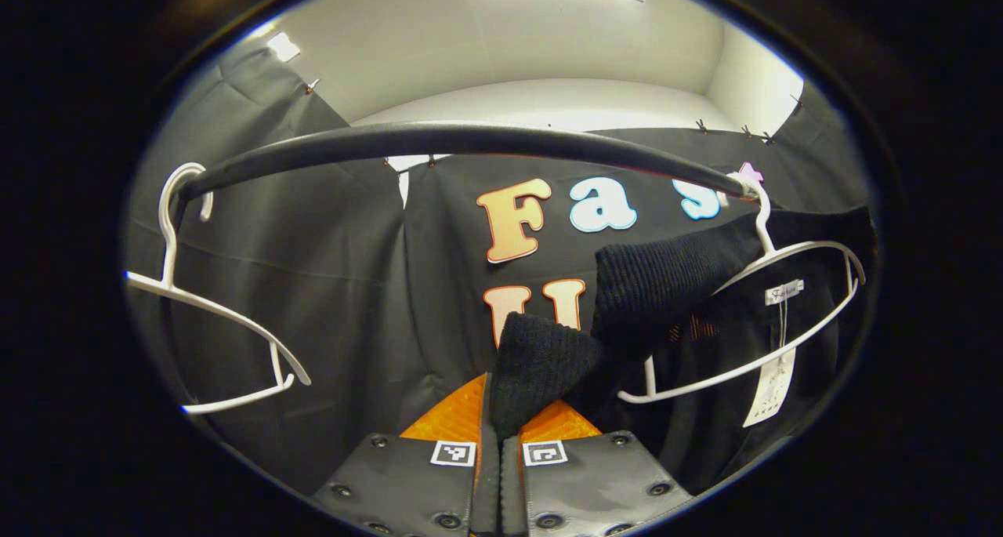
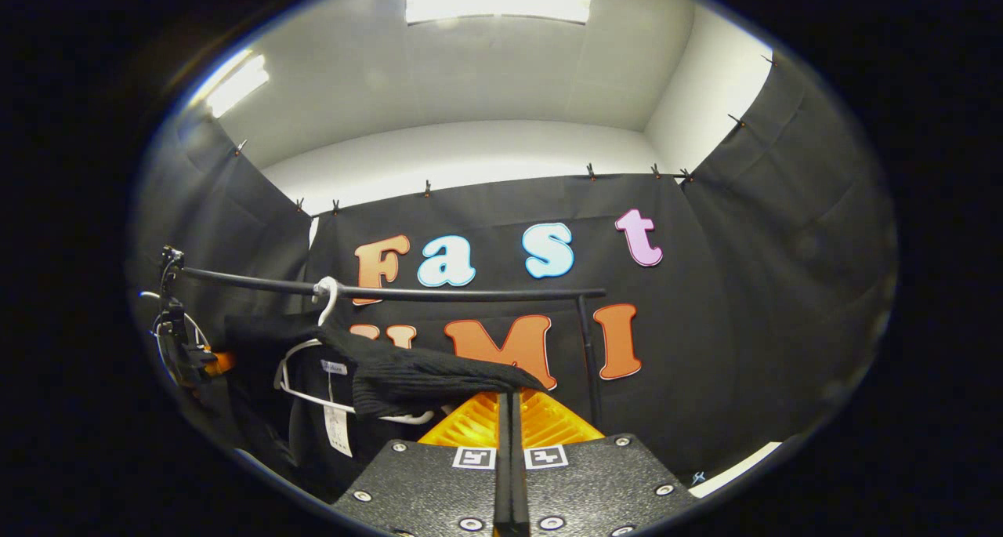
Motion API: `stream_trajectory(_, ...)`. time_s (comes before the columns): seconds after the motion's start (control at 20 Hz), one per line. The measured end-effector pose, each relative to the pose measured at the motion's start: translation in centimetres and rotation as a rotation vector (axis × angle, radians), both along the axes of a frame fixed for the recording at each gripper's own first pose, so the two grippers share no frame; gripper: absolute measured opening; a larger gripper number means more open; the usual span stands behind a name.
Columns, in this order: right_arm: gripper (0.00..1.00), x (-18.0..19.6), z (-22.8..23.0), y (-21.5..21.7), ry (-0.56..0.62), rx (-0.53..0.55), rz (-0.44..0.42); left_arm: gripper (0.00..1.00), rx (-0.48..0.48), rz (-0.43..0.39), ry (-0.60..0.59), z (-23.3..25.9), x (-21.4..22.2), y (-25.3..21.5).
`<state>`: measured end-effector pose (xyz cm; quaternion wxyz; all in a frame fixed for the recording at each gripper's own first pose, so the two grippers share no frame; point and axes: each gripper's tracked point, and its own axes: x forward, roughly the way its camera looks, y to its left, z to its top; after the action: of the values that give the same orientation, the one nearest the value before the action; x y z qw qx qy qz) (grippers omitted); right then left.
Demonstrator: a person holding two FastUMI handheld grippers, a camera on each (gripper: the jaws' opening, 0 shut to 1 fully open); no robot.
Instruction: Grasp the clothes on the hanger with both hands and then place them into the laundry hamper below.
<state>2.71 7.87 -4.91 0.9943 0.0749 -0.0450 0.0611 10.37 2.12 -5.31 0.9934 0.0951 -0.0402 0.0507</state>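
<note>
In the left gripper view, my left hand-held gripper point(image 1: 499, 435) sits at six o'clock with its fingers closed together, pinching a fold of the black knit garment point(image 1: 658, 286) between them. From that pinch the cloth rises toward two o'clock, where it drapes over a white hanger point(image 1: 815, 302) with a paper tag point(image 1: 772, 388) dangling below. That hanger hooks onto the black rail point(image 1: 439, 141) arcing across at twelve o'clock, and an empty white hanger point(image 1: 227, 317) hangs at nine o'clock. In the right gripper view, my right hand-held gripper point(image 2: 509, 419) at six o'clock is also clamped tight, with the garment's point(image 2: 423, 380) other end caught between its fingers. The cloth stretches off toward nine o'clock to its hanger point(image 2: 325, 341) on the rail point(image 2: 439, 292). Farther out at nine o'clock, the other hand-held gripper point(image 2: 184, 349) shows small against the curtain.
</note>
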Motion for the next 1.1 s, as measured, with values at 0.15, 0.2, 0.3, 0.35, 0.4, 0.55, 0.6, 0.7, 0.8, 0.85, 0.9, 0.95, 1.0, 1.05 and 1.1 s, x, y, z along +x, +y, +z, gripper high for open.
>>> stream_trajectory(0.15, 0.00, 2.0, 0.6, -2.6, -0.004, 0.014, -0.029, 0.08, 0.014, 0.016, 0.012, -0.3, 0.7, 0.7)
stream_trajectory(0.2, 0.00, 2.8, -0.1, -3.1, 0.016, 0.033, -0.021, 0.08, 0.015, 0.021, 0.023, -0.6, 1.0, 1.0)
stream_trajectory(0.3, 0.00, 4.5, -2.5, -2.6, 0.067, 0.094, 0.009, 0.08, -0.006, 0.022, 0.047, -1.9, 2.0, 1.3)
stream_trajectory(0.35, 0.00, 5.1, -3.8, -2.3, 0.085, 0.094, 0.025, 0.06, -0.012, 0.025, 0.051, -2.1, 2.3, 1.3)
stream_trajectory(0.4, 0.00, 5.7, -5.3, -1.8, 0.102, 0.094, 0.045, 0.08, -0.009, 0.031, 0.054, -2.3, 2.4, 1.4)
stream_trajectory(0.55, 0.00, 7.5, -9.7, -0.3, 0.191, 0.215, 0.128, 0.08, -0.026, 0.041, 0.090, -3.7, 2.9, 2.1)
stream_trajectory(0.6, 0.00, 8.4, -11.2, 0.2, 0.207, 0.248, 0.147, 0.08, -0.036, 0.047, 0.101, -4.2, 3.0, 2.4)
stream_trajectory(0.7, 0.00, 8.8, -13.8, 1.4, 0.237, 0.267, 0.181, 0.08, -0.046, 0.061, 0.120, -5.3, 3.3, 3.5)
stream_trajectory(0.8, 0.00, 9.2, -16.3, 3.2, 0.255, 0.282, 0.216, 0.08, -0.058, 0.067, 0.133, -6.3, 3.4, 4.1)
stream_trajectory(0.85, 0.00, 8.9, -17.5, 3.8, 0.270, 0.295, 0.228, 0.08, -0.060, 0.069, 0.134, -6.6, 3.3, 4.2)
stream_trajectory(0.9, 0.00, 8.9, -18.8, 4.4, 0.287, 0.306, 0.236, 0.08, -0.055, 0.070, 0.133, -6.9, 2.7, 4.5)
stream_trajectory(0.95, 0.00, 8.6, -20.1, 4.9, 0.301, 0.311, 0.243, 0.08, -0.046, 0.075, 0.130, -7.1, 2.3, 4.9)
stream_trajectory(1.0, 0.00, 8.4, -21.3, 5.4, 0.317, 0.317, 0.252, 0.08, -0.040, 0.081, 0.129, -7.4, 1.7, 5.4)
stream_trajectory(1.05, 0.00, 8.1, -22.1, 5.9, 0.326, 0.326, 0.260, 0.08, -0.030, 0.091, 0.130, -7.8, 1.2, 5.9)
stream_trajectory(1.1, 0.00, 7.8, -23.2, 6.6, 0.343, 0.329, 0.273, 0.08, -0.030, 0.090, 0.129, -8.3, 0.7, 6.1)
